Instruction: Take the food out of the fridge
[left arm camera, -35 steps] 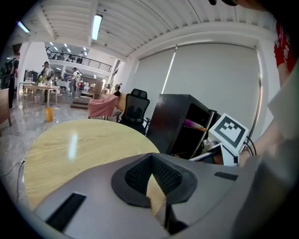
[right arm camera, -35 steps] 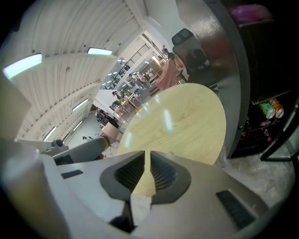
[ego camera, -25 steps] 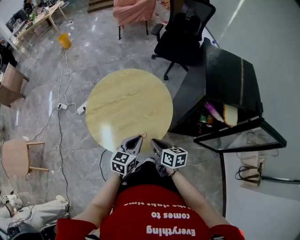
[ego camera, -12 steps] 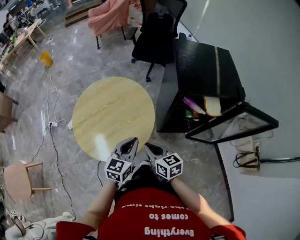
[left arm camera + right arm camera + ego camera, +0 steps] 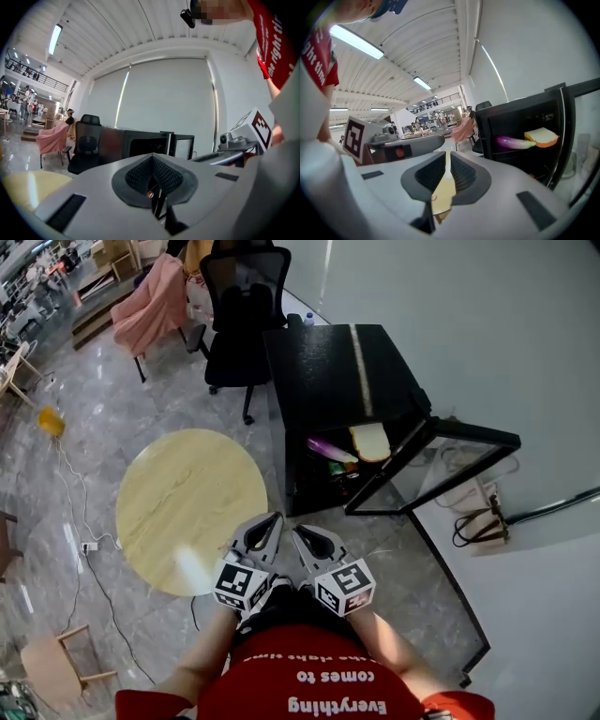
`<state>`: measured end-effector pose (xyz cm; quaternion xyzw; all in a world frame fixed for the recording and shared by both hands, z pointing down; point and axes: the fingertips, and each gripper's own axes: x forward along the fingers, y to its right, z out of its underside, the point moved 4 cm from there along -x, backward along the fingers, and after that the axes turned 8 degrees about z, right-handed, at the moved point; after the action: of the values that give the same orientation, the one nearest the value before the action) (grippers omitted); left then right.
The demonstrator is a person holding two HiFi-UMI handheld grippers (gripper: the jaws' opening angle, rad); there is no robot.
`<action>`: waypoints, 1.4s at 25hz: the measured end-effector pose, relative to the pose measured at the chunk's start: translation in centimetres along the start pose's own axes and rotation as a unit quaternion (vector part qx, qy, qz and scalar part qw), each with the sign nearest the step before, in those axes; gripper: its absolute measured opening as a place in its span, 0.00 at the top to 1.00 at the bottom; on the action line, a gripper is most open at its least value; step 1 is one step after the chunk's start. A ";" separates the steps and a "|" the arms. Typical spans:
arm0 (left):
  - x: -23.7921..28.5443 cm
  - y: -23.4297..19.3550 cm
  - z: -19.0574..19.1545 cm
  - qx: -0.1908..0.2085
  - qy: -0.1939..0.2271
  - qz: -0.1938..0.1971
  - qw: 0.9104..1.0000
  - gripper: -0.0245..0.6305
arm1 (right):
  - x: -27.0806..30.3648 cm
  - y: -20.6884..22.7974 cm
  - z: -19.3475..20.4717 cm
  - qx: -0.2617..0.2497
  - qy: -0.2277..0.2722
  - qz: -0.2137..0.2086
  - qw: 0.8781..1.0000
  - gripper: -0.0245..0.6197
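Facing the fridge [image 5: 328,371]: left gripper [image 5: 270,521] and right gripper [image 5: 302,532] sit side by side, close to the person's red shirt [image 5: 300,671] and short of the fridge's open front.
Left jaws: pressed together, nothing between them.
Right jaws: drawn almost together, only a thin slit, nothing in it.
Table: round table [image 5: 187,507] just beside the fridge's closed side wall.
Door: glass door [image 5: 441,465] swung wide open.
Upper shelf: bread slice [image 5: 371,440] beside a purple vegetable [image 5: 328,447].
Lower shelf: small red and green items [image 5: 342,470], too small to name.
Chair: office chair [image 5: 239,296] past the fridge's far corner.
Change: a second ago the table lay straight ahead and the fridge off to the side; now the open front lies ahead of the paired grippers.
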<state>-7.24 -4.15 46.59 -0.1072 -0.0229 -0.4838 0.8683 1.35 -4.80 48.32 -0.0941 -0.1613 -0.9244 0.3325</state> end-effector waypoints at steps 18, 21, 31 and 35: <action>9.4 2.3 -0.7 0.020 0.006 0.064 0.998 0.96 | -0.2 9.3 -2.5 -0.190 -0.029 0.065 0.979 0.89; 10.0 2.2 -0.6 0.018 0.006 0.063 0.998 0.96 | 1.4 10.4 -3.4 -0.210 -0.051 0.060 0.975 0.80; 10.7 0.7 0.8 0.012 -0.020 0.050 0.998 0.96 | 7.8 15.4 -1.6 -0.410 -0.194 0.073 0.888 0.70; 11.4 0.2 1.5 0.014 -0.035 0.042 0.998 0.96 | 10.4 17.4 -1.3 -0.440 -0.232 0.073 0.865 0.68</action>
<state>-0.97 -13.27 49.69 -0.1127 -0.0557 -0.4421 0.8881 4.53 -24.00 54.15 -0.4539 0.1968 -0.8240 0.2761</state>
